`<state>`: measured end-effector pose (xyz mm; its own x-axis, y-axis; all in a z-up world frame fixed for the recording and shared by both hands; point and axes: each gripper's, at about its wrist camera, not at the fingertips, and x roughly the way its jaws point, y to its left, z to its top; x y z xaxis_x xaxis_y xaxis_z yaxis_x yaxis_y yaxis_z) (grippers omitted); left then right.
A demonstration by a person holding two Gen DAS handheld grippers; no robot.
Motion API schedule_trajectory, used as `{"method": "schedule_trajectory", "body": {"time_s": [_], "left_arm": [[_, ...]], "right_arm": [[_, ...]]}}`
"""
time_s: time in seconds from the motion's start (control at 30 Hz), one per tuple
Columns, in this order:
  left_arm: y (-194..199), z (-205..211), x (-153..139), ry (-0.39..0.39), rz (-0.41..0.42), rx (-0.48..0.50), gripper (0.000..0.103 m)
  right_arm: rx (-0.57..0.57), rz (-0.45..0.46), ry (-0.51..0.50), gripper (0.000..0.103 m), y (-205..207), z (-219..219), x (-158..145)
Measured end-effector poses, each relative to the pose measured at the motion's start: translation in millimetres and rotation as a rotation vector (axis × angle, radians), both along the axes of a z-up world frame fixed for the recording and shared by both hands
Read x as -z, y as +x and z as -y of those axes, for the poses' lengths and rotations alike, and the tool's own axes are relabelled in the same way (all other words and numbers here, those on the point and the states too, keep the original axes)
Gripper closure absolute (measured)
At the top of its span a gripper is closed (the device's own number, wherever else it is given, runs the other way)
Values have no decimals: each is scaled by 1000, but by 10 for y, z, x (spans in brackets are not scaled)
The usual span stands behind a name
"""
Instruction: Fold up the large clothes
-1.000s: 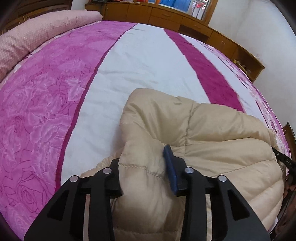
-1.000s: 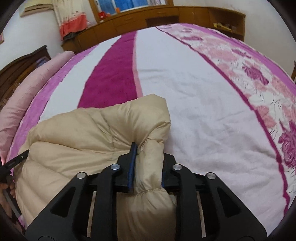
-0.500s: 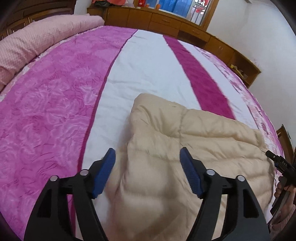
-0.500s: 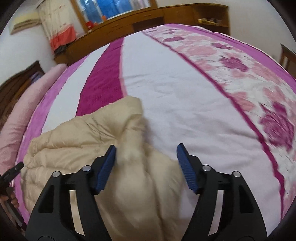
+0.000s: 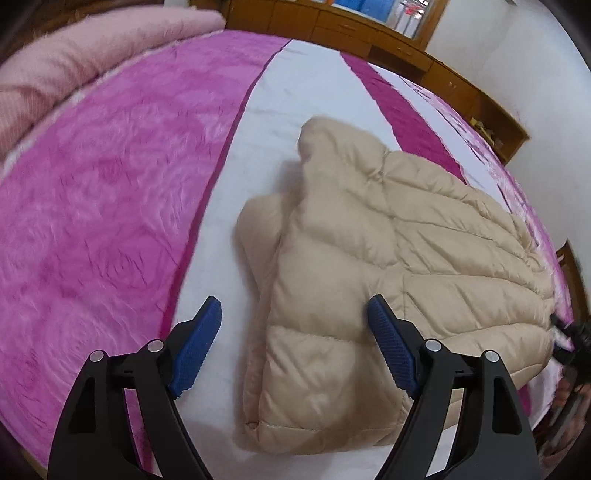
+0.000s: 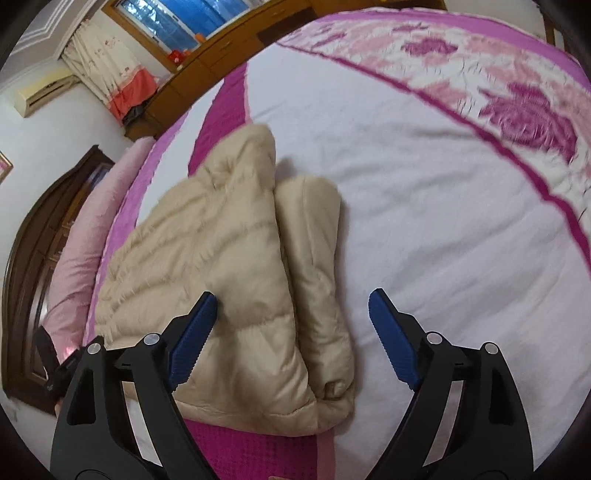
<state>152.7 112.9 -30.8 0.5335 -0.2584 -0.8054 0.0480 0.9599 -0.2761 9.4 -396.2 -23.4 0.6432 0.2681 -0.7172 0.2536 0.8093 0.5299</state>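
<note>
A beige quilted puffer jacket (image 5: 369, 258) lies folded on the bed, with a folded sleeve along its left side. My left gripper (image 5: 295, 347) is open and empty, raised above the jacket's near edge. In the right wrist view the same jacket (image 6: 221, 258) lies flat, its folded sleeve (image 6: 314, 266) along the right side. My right gripper (image 6: 291, 339) is open and empty above the jacket's near end. The other gripper shows at each view's edge (image 5: 569, 343).
The bed cover (image 5: 110, 184) has magenta, white and floral stripes. A pink pillow roll (image 5: 74, 62) lies at the head. Wooden cabinets (image 5: 369, 33) line the far wall. A dark wooden headboard (image 6: 33, 258) and a curtained window (image 6: 122, 74) show in the right wrist view.
Both grippers, shut on jacket folds a second ago, have opened, let go and pulled up and back. The jacket now lies flat and folded on the bed.
</note>
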Motion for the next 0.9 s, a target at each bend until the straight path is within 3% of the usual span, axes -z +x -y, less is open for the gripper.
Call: {"method": "schedule_trajectory", "body": {"time_s": [0.07,0.2,0.23,0.3,0.37,0.47,0.57,0.73,0.9], "left_arm": [[15,-27,81,-48,-20,-1,24],[43,-45,249,-271,-104,39,25],[32,-12,257,-267,-103,51,25],[15,56,243,-245,-93,81,30],[7,62,238,-267,-105,86,39],[-35,66,181,-270,-124,68,51],[-106,158,114,-263,-128,76,57],[-355,471,10,-256,-145,172,60],[-520,867,-35,-160,-153,272,56]], "right_arm": [[-13,-3,41,19,41,-31,72],[-30,-14,166,18,164,-54,220],[-27,-10,182,19,176,-53,229],[-33,5,212,32,176,-35,229],[-39,23,239,54,144,-3,192],[-60,66,241,71,34,38,68],[-67,83,192,75,-62,45,-51],[-20,88,146,76,-390,294,-255],[25,46,120,74,-764,548,-289]]}}
